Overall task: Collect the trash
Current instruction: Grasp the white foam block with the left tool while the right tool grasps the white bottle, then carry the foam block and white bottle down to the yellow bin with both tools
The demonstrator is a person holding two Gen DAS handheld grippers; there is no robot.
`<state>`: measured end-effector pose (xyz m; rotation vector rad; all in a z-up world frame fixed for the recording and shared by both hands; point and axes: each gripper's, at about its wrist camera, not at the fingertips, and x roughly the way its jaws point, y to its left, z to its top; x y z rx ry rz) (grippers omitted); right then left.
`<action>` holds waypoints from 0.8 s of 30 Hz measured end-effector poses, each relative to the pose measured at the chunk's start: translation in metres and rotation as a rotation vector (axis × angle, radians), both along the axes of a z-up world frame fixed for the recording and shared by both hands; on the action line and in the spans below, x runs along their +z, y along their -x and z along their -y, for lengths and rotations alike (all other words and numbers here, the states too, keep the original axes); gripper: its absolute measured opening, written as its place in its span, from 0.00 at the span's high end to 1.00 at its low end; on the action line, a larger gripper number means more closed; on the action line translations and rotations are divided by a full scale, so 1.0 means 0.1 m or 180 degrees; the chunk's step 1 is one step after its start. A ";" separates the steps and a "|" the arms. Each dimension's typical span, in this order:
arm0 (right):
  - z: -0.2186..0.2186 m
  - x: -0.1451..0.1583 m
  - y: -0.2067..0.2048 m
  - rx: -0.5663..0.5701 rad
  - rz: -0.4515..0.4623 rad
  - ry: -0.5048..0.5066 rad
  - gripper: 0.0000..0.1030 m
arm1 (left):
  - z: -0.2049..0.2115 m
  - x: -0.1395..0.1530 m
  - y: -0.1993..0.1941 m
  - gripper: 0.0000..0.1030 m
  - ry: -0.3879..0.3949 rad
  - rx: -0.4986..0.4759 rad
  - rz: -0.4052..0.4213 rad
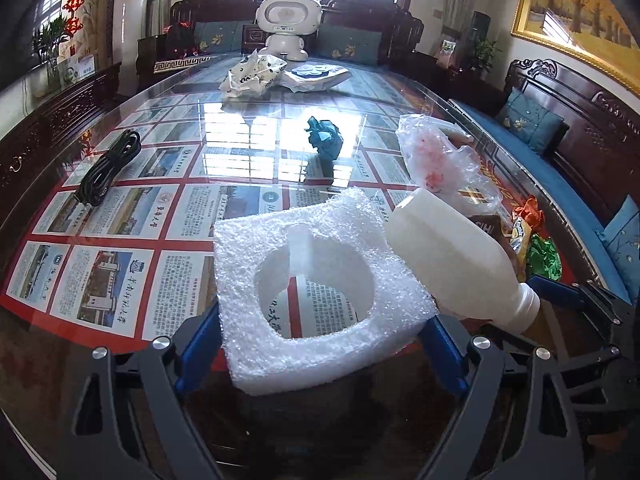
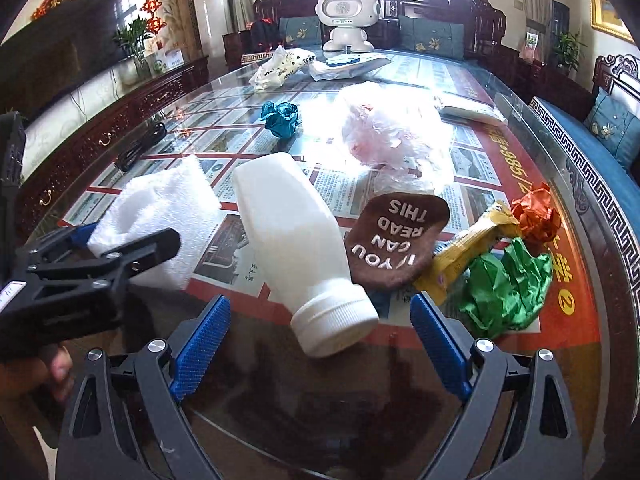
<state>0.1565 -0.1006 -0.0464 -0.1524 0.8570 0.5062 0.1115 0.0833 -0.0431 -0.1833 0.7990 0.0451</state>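
Glass counter [image 1: 168,128] over printed sheets, with trash scattered on it.
Left gripper [image 1: 320,344] clamps the white foam piece [image 1: 320,280]; right gripper [image 2: 320,344] stands wide around the lying white bottle [image 2: 300,248]. Farther lie a plastic bag [image 2: 396,128] and teal paper [image 2: 282,117], then a white robot toy [image 2: 347,20] and dark wooden sofas [image 2: 432,4].

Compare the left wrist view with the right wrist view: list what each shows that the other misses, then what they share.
Only the left wrist view shows the round hole through the foam block, which sits between the left gripper fingers, and the gold-framed painting.

Only the right wrist view shows the full brown patch lettered "IF YOU CAN READ THIS", and the open right gripper at the white bottle cap.

Both show the bottle, foam, teal paper wad, pink plastic bag and white toy robot.
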 end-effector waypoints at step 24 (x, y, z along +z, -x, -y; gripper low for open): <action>-0.04 -0.05 -0.23 0.0197 -0.0441 -0.0340 0.50 | -0.20 0.03 0.08 0.15 0.0061 0.0067 -0.0019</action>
